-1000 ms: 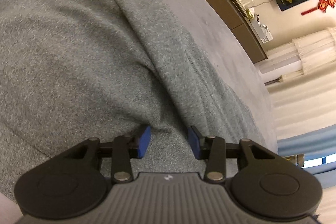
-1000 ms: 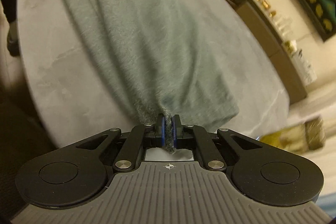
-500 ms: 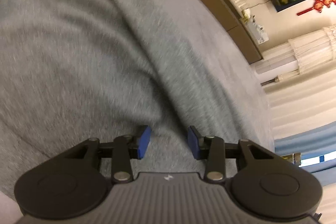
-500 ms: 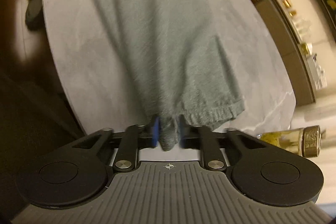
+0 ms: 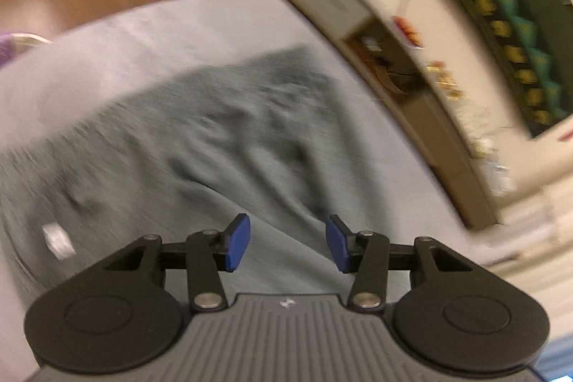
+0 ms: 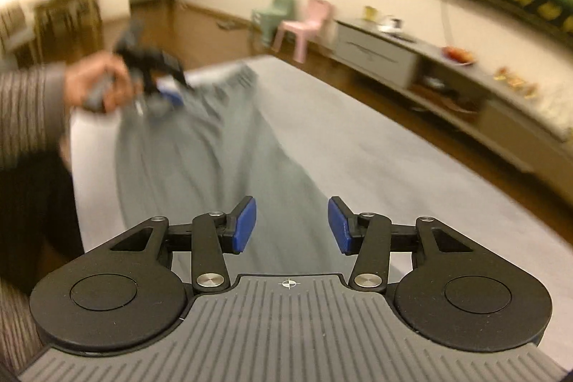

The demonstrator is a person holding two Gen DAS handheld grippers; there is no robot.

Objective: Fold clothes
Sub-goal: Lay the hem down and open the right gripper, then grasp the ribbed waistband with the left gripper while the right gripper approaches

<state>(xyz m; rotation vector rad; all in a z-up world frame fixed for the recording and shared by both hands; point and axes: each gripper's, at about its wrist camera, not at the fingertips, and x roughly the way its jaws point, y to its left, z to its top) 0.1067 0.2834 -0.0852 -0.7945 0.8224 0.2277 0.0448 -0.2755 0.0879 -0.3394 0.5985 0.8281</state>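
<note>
A grey garment (image 5: 215, 138) lies stretched lengthwise on the pale grey table (image 5: 143, 24). My left gripper (image 5: 288, 242) hovers above its wrinkled end, jaws opening, blue pads apart with nothing between them. In the right wrist view the garment (image 6: 222, 160) runs away from me down the table (image 6: 394, 160). My right gripper (image 6: 292, 226) is raised over its near end, jaws opening and empty, cloth only beneath them. At the far end a hand (image 6: 96, 81) holds the left gripper (image 6: 168, 95), blurred, over the cloth.
A low sideboard (image 6: 412, 59) with small items runs along the right wall. A pink chair (image 6: 308, 20) and a green one (image 6: 279, 6) stand beyond the table on the wooden floor. A striped sleeve (image 6: 25, 117) fills the left edge. A white label (image 5: 57, 240) shows on the garment.
My right gripper let go of the garment's edge, opened and pulled up and back. My left gripper rose off the cloth and swung, so the garment's whole end now shows.
</note>
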